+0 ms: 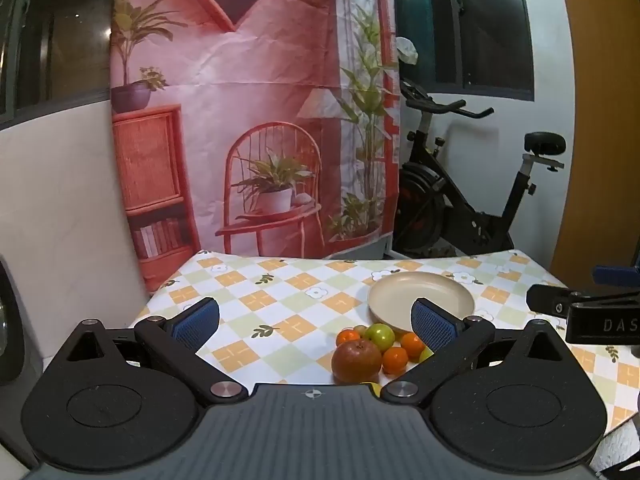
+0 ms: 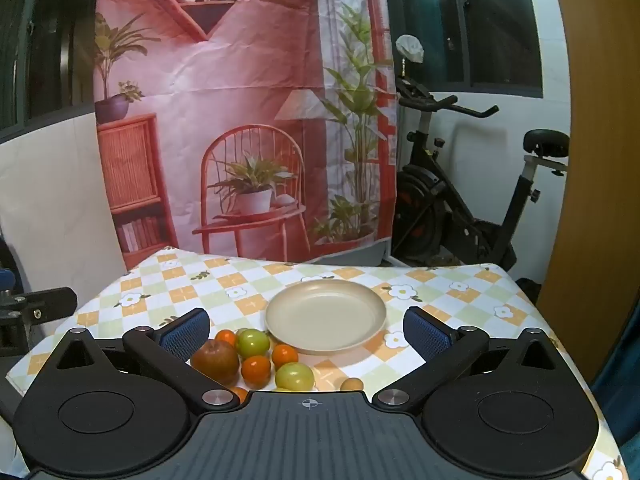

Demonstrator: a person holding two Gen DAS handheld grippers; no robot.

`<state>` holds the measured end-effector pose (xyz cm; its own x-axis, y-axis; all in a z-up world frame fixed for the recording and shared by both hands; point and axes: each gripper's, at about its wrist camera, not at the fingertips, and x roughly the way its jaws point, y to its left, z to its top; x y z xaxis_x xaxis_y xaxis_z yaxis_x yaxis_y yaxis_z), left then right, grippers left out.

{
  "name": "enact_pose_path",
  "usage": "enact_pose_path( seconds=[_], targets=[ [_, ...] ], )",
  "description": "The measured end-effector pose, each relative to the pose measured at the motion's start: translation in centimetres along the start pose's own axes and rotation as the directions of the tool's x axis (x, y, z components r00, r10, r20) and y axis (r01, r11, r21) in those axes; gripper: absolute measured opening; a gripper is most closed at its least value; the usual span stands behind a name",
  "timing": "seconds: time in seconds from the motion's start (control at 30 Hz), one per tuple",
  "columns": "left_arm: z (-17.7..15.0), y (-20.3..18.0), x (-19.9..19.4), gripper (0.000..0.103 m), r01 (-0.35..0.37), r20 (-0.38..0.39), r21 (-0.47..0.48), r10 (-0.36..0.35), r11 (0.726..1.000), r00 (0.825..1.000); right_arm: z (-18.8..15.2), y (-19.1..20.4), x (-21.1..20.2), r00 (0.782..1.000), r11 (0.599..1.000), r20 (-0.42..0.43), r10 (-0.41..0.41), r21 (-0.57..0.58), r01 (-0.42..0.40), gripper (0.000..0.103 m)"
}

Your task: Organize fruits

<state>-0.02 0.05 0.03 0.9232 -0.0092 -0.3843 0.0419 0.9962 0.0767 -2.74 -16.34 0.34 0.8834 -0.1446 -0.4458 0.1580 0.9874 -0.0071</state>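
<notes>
A cluster of fruit lies on the checked tablecloth just in front of an empty beige plate (image 2: 326, 316), also seen in the left wrist view (image 1: 420, 294). The cluster holds a red-brown apple (image 2: 215, 360) (image 1: 356, 360), green fruits (image 2: 252, 342) (image 2: 295, 376) (image 1: 379, 336), several small oranges (image 2: 256, 370) (image 1: 395, 360) and a small tan fruit (image 2: 352, 384). My left gripper (image 1: 316, 322) is open and empty, with the fruit between its fingers, nearer the right one. My right gripper (image 2: 306, 332) is open and empty above the fruit and plate.
The table (image 2: 460, 300) has a flowered check cloth and ends at the right and back. A printed backdrop (image 2: 240, 120) hangs behind it. An exercise bike (image 2: 460, 200) stands at the back right. The right gripper's body (image 1: 592, 312) shows at the left wrist view's right edge.
</notes>
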Motion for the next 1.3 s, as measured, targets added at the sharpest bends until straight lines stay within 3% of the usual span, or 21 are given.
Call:
enact_pose_path(
  seconds=[1.3],
  targets=[
    [-0.08,0.23,-0.34,0.103,-0.015,0.019,-0.018,0.016,1.0,1.0,-0.02,0.01,0.04,1.0,1.0,-0.002,-0.004,-0.007,0.004,0.103]
  ],
)
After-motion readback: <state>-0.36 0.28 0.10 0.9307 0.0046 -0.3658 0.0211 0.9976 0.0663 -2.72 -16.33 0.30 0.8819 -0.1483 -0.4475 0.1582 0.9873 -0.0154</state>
